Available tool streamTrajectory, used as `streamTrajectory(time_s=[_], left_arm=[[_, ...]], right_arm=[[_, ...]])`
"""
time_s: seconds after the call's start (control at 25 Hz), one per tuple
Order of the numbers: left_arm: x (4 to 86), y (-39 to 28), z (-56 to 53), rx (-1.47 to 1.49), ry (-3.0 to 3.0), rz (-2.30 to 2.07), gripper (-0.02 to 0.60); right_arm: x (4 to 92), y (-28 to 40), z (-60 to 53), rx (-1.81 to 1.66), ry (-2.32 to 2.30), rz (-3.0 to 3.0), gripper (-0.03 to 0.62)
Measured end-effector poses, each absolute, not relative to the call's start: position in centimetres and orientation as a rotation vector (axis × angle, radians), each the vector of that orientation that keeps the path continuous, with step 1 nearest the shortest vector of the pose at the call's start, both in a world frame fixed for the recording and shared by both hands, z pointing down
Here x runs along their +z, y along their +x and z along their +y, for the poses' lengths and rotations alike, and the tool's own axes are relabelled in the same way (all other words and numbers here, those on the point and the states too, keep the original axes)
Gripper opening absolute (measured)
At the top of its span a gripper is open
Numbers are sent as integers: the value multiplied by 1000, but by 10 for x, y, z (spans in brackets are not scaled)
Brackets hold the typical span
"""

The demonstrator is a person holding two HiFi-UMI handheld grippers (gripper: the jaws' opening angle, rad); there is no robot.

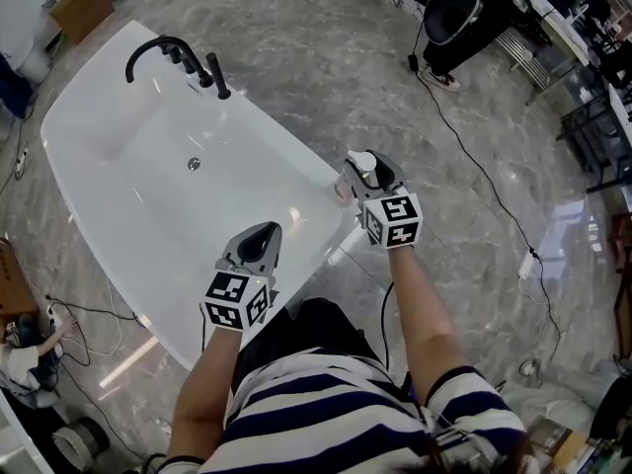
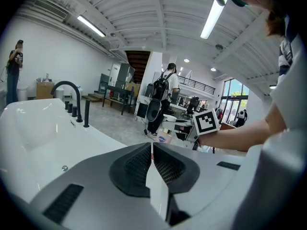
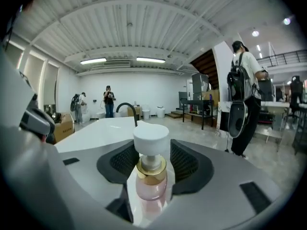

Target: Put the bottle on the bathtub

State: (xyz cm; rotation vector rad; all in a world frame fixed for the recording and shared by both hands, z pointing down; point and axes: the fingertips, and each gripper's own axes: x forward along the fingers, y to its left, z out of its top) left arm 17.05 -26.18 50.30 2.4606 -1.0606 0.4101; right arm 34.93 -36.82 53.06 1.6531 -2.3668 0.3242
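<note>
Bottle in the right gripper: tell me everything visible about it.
The bottle is a pump dispenser with a translucent pink body, gold collar and white pump head. It stands upright between the jaws of the right gripper, which close on its sides. The head view shows it at the bathtub rim; contact there is unclear.

The bottle [image 3: 152, 188] stands upright between the jaws of my right tongs [image 1: 367, 169], gripped on both sides. It has a clear pink body, a gold collar and a white pump head. The bathtub [image 1: 118, 156] is white and oval, with a black faucet [image 1: 168, 55] at its far end. It stretches ahead beneath my left tongs [image 1: 259, 241], its rim just left of my right tongs.
</note>
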Motion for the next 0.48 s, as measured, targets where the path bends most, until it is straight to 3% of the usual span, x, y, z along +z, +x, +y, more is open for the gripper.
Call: streamTrajectory(time_s=[0.16,0.48], left_arm=[[505,167,-261,412,2455,-1063,26],[504,160,-258,400,2443,-1077,26]], right_arm=[[542,346,-364,484,1633,-2389,227],[547,350,-346,427,1660,-2317,230]])
